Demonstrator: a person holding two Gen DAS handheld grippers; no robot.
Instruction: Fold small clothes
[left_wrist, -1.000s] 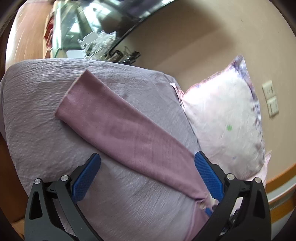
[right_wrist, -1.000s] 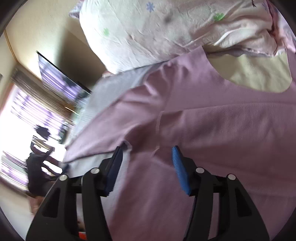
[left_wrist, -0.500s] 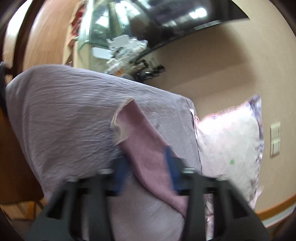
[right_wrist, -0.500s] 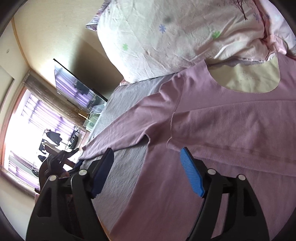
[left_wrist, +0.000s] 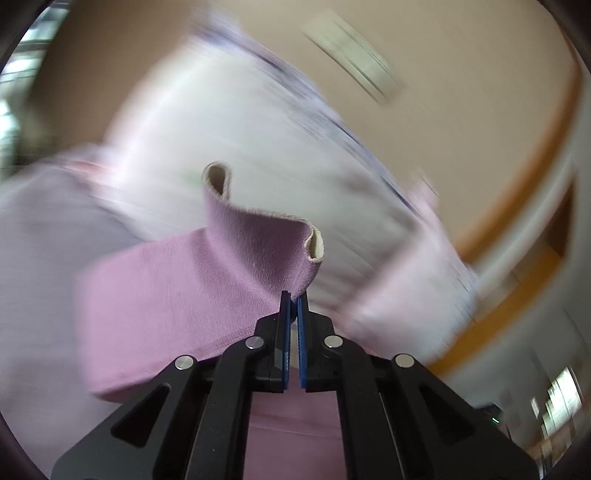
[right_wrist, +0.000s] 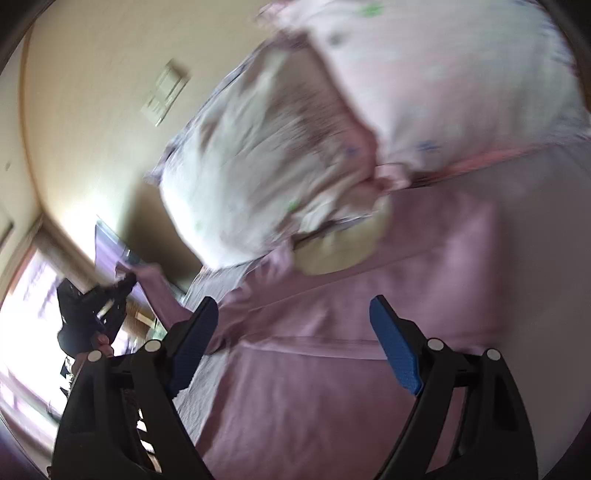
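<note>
A mauve long-sleeved shirt (right_wrist: 332, 369) lies spread on a lilac bed sheet (right_wrist: 546, 206), neck opening toward the pillows. My left gripper (left_wrist: 293, 295) is shut on the cuff end of the shirt's sleeve (left_wrist: 184, 295) and holds it lifted, the cuff curling above the blue pads. In the right wrist view that gripper (right_wrist: 110, 299) shows at far left with the sleeve raised. My right gripper (right_wrist: 291, 321) is open and empty, hovering over the shirt's body below the collar. Both views are motion-blurred.
Two pale floral pillows (right_wrist: 258, 177) lie at the head of the bed against a beige wall with a light switch (right_wrist: 162, 92). A wooden bed frame (left_wrist: 517, 177) runs at the right. A bright window (right_wrist: 22, 306) is at far left.
My left gripper has closed on the sleeve cuff and lifted it, swinging toward the pillows. My right gripper has drawn back slightly and stays open over the shirt.
</note>
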